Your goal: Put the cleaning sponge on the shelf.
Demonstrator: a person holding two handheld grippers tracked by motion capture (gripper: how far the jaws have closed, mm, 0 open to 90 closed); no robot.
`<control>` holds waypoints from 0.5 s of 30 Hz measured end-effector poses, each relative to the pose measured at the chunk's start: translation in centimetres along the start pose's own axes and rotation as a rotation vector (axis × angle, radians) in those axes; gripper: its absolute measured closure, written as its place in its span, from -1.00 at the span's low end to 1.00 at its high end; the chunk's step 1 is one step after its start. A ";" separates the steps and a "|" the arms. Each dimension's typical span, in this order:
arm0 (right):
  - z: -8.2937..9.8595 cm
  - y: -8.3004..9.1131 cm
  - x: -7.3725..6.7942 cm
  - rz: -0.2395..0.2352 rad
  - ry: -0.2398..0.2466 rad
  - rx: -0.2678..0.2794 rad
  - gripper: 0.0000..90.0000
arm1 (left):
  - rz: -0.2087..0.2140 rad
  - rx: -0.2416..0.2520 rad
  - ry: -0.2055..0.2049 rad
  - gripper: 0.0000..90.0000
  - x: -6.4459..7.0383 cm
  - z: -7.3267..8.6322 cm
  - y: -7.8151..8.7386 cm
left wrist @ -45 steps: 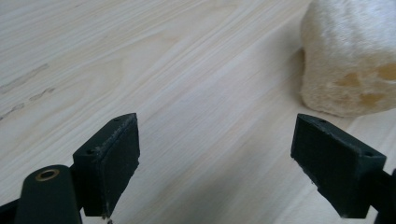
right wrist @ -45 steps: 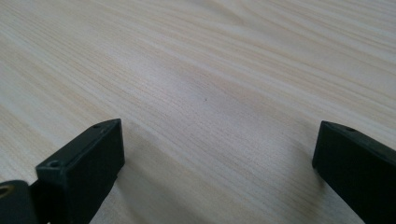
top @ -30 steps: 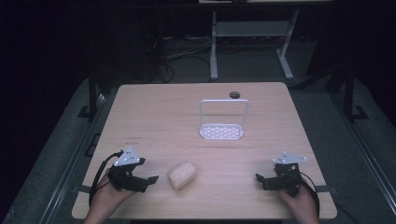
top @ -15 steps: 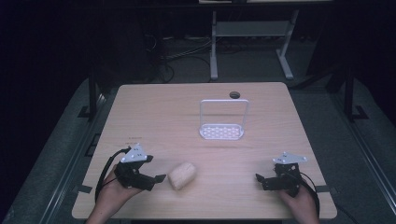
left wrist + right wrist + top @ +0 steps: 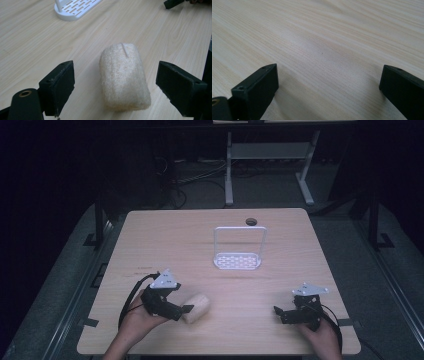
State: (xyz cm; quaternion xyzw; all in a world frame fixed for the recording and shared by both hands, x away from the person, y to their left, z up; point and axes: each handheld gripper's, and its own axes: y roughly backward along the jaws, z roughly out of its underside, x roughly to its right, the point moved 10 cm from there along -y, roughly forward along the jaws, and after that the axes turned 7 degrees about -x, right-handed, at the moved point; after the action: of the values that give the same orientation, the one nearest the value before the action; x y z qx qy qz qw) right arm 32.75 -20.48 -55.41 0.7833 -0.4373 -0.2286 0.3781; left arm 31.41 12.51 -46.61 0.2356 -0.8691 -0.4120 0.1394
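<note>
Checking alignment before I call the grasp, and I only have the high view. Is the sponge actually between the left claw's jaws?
Observer: Yes. In the left gripper view the sponge lies between the jaws of the left claw, a gap on each side.
Operator: Jaws touching it?
Observer: No, both stand apart from it; the claw is open.
Operator: Right claw carrying anything?
Observer: No. The right claw is open over bare table.

The table (image 5: 165,235) is pale wood with fine straight grain. The loofah sponge (image 5: 123,76) is cream-beige with a rough fibrous weave. The rack (image 5: 238,249) is white, its base patterned with slots. Both grippers, left (image 5: 115,87) and right (image 5: 327,87), have black jaws.
</note>
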 end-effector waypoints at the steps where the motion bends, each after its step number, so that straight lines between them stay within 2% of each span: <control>1: 0.0 0.0 0.0 0.000 0.000 0.000 -0.96 | 0.002 0.000 0.001 -0.67 0.1 -0.1 -0.1; 4: 0.0 0.0 0.0 0.000 0.000 0.000 -0.96 | 0.000 0.010 0.007 -0.67 0.2 -0.3 -0.6; 10: 0.0 0.0 0.0 0.000 0.000 0.000 -0.96 | 0.003 -0.009 -0.016 -0.67 0.6 -0.3 -1.5; 15: 0.0 0.0 0.0 0.000 0.000 0.000 -0.96 | 0.004 -0.016 -0.020 -0.67 0.9 -0.1 -2.2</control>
State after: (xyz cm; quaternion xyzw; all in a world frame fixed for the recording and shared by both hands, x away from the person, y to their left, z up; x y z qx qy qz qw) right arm 32.75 -20.48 -55.41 0.7833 -0.4373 -0.2285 0.3781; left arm 31.34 10.77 -48.22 0.2287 -0.8675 -0.4211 0.1334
